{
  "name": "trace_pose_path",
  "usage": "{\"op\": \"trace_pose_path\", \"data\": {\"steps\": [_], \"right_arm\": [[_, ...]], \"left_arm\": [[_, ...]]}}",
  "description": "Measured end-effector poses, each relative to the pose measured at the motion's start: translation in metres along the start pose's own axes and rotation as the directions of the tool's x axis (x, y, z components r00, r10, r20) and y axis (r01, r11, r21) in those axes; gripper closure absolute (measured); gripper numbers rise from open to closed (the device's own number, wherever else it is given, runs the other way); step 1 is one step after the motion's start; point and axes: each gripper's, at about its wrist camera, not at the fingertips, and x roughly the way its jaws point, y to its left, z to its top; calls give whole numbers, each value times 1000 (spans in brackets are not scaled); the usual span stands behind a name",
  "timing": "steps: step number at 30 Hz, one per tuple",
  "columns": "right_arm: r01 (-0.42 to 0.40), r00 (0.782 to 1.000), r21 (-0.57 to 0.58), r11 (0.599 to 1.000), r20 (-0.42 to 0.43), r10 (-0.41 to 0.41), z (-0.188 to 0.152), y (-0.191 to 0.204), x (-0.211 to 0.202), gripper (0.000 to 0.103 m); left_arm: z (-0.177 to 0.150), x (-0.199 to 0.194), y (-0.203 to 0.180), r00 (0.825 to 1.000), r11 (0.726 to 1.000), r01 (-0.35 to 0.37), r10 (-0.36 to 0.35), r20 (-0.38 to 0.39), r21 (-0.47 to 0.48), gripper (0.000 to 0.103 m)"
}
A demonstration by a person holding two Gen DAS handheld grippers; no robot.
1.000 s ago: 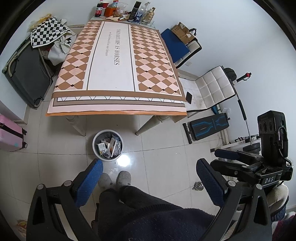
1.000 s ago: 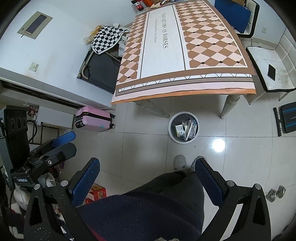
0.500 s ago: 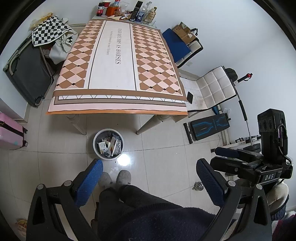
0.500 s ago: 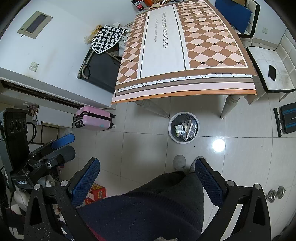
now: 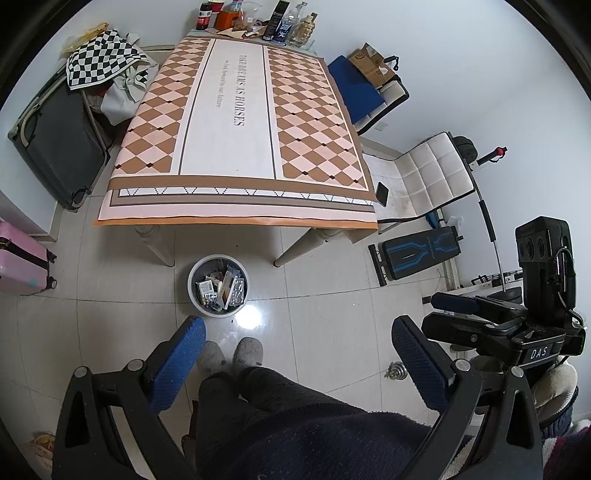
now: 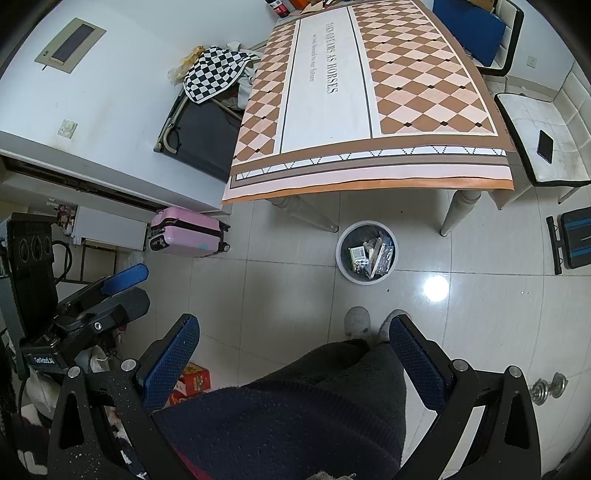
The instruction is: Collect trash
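Note:
A round white trash bin (image 5: 218, 285) stands on the tiled floor by the near table edge, holding several wrappers and boxes; it also shows in the right wrist view (image 6: 366, 252). My left gripper (image 5: 295, 354) is open and empty, held high above the floor over the person's legs. My right gripper (image 6: 291, 350) is open and empty at a similar height. Each gripper shows in the other's view, the right one (image 5: 458, 304) and the left one (image 6: 123, 278), both apart from the bin.
A table with a diamond-pattern cloth (image 5: 236, 122) fills the middle; bottles (image 5: 280, 22) stand at its far end. A white chair with a phone (image 5: 382, 194) is right, a pink suitcase (image 6: 184, 230) left, dumbbells (image 6: 548, 386) on the floor.
Both grippers have drifted slightly, so the view shifts a little. Nothing was taken hold of or let go.

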Motion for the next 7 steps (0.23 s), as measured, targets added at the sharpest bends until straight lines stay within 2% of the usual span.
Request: {"op": "trace_pose_path", "data": {"steps": [7], "right_arm": [[-2, 1000, -10, 1000, -15, 2, 4, -3, 1, 0]], "left_arm": [[-4, 2, 0, 1000, 1000, 8, -8, 2, -12, 0]]}}
